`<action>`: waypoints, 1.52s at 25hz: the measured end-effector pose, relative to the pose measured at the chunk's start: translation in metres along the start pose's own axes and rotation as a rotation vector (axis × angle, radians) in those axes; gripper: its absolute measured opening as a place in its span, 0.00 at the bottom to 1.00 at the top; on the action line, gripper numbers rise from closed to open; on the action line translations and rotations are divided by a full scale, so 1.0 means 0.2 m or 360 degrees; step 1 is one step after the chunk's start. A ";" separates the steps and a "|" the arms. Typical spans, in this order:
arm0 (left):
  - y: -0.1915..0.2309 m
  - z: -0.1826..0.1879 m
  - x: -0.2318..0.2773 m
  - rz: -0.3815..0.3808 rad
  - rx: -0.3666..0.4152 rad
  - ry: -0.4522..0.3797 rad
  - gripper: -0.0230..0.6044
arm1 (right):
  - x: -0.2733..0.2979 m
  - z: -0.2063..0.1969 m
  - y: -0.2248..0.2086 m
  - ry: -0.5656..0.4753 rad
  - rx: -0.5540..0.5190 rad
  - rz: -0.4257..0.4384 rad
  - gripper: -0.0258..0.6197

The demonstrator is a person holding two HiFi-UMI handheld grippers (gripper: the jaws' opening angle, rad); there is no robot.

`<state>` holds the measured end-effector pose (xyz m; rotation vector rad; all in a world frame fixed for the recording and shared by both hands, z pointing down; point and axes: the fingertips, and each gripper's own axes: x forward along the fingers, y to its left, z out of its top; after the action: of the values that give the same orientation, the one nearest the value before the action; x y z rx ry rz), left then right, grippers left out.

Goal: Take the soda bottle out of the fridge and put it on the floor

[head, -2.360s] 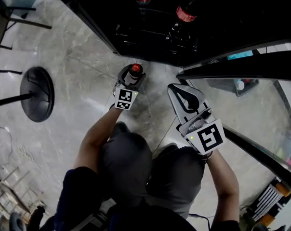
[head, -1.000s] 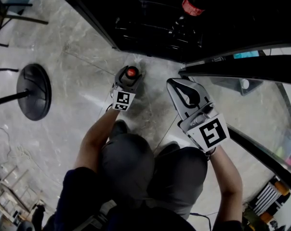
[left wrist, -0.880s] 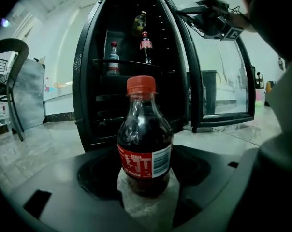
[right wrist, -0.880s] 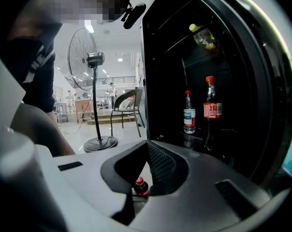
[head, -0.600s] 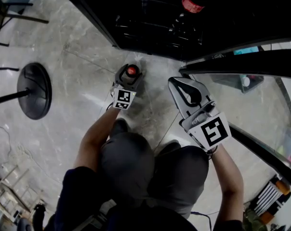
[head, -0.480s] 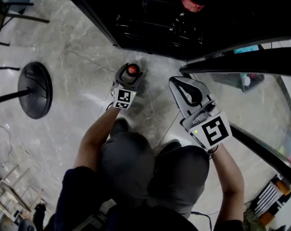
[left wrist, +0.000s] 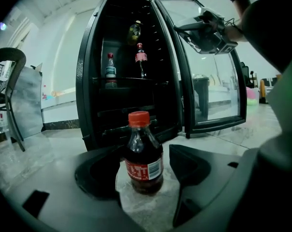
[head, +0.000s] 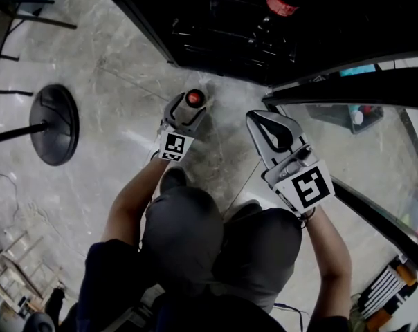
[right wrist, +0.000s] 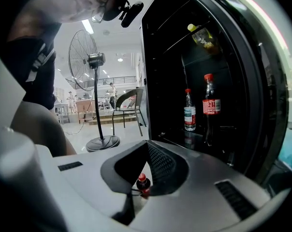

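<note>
Jaws on the left gripper (head: 190, 104) are sitting wide apart, low over the floor (head: 112, 171), and the soda bottle (left wrist: 143, 161) is standing upright between them. Daylight is showing between the bottle and the right-side jaw. The other jaw is sitting just beside the bottle, and I cannot tell whether it is touching. Nothing is clamping the bottle; it is resting on its own base on the pale stone floor.

Over to the right gripper (head: 257, 120): its jaws are pressing together with nothing in them, and it is hovering up in the air beside the open glass door (left wrist: 209, 81).

The bottle is looking tidy: red cap (left wrist: 138, 118) on, dark drink inside, red label (left wrist: 145, 169) wrapping the middle.

As for room, the fridge (left wrist: 88, 81) is standing open just ahead of the bottle, its dark bottom edge near. Inside, a dark cola bottle (left wrist: 141, 59) and a clear bottle (left wrist: 110, 69) are sitting on a shelf, well apart from the one on the floor. The door is swinging out on the person's right. On the left, floor is stretching away to the round fan base (head: 53, 124). The person's knees (head: 188, 220) are crowding in close behind both grippers.
</note>
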<state>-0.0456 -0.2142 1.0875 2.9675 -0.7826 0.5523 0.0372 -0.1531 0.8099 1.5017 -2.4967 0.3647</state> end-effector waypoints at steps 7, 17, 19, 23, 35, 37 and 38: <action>0.03 0.14 -0.15 -0.0016 -0.0008 -0.0070 0.54 | -0.03 0.02 -0.02 -0.0034 -0.0019 0.0010 0.07; 0.12 0.49 -0.32 0.0038 0.0034 -0.0196 0.24 | -0.06 0.10 0.01 -0.0095 -0.0042 0.0009 0.07; 0.13 0.59 -0.36 0.0062 0.0067 -0.0242 0.19 | -0.08 0.15 0.01 -0.0120 -0.0060 0.0005 0.07; 0.16 0.80 -0.42 0.0090 0.0091 -0.0291 0.12 | -0.12 0.25 0.02 -0.0137 -0.0068 -0.0012 0.07; 0.13 1.51 -0.68 0.0050 0.0209 -0.0261 0.07 | -0.32 0.81 0.11 -0.0167 0.0023 -0.0045 0.07; 0.13 1.66 -0.76 0.0058 0.0218 -0.0251 0.07 | -0.36 0.93 0.15 -0.0180 0.0048 -0.0061 0.07; 0.12 1.74 -0.80 0.0061 0.0219 -0.0256 0.07 | -0.39 0.98 0.17 -0.0189 0.0057 -0.0072 0.07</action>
<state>-0.0716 -0.1992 0.7058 3.1617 -0.8484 0.3870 0.0330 -0.1342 0.5964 1.6367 -2.5535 0.3227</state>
